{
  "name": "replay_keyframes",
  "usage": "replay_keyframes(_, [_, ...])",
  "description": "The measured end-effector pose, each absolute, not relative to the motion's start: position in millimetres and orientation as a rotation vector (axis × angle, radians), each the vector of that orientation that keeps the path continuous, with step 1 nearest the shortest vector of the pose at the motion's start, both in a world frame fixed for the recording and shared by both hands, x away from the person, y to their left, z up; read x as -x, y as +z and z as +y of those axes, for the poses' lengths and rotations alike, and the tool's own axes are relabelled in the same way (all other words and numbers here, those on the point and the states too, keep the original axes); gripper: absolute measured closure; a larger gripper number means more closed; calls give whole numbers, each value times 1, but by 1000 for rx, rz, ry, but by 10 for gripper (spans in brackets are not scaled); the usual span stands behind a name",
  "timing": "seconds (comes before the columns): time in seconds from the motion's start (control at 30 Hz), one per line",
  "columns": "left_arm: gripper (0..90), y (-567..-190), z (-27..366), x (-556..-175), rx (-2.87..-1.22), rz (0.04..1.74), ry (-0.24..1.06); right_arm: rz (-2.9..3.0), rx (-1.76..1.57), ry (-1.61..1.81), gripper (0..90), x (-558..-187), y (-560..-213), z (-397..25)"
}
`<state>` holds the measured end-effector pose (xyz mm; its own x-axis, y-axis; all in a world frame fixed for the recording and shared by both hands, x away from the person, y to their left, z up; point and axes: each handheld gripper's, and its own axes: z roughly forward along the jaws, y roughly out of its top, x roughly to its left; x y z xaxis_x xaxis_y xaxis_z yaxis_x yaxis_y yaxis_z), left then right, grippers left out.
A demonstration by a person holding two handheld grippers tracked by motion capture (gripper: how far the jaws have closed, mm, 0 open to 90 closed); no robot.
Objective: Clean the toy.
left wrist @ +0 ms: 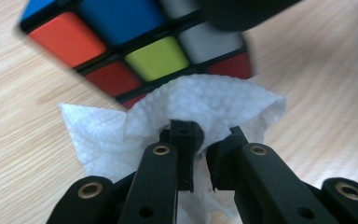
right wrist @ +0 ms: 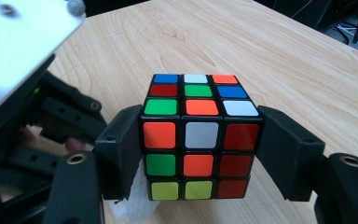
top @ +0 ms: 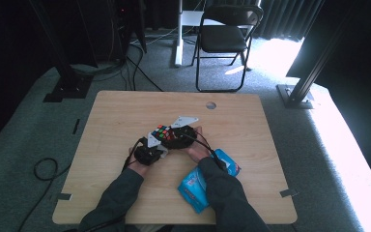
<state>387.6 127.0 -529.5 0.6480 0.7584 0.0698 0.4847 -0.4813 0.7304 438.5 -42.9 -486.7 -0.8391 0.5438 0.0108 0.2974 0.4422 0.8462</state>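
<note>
At the centre of the high view, the right gripper (right wrist: 200,154) is clamping a multicoloured plastic puzzle cube (right wrist: 196,140) between its jaws, while the left gripper (left wrist: 204,140) is pinching a crumpled white paper tissue (left wrist: 200,105) against the cube's lower edge, above the pale wooden table (top: 116,121)

A scrambled Rubik's cube (right wrist: 200,148) sat upright, clamped on two opposite sides just above the worktop (right wrist: 284,56). A crumpled white paper towel (left wrist: 200,102) was pinched against its lower face.
</note>
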Motion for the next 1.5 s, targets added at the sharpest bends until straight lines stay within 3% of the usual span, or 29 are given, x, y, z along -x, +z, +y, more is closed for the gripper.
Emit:
replay_keyframes(0.37, [817,-523,114,-379,-2188,854,497,2434,-734,1354,344,-439,-487,-43])
replay_keyframes(0.83, [815,-527,159,-384,-2113,1023,522,2409,-789,1322,344,-443,-488,-46])
replay_keyframes(1.5, [815,-517,201,-387,-2037,1130,582,2403,-871,1239,343,-449,-492,-45])
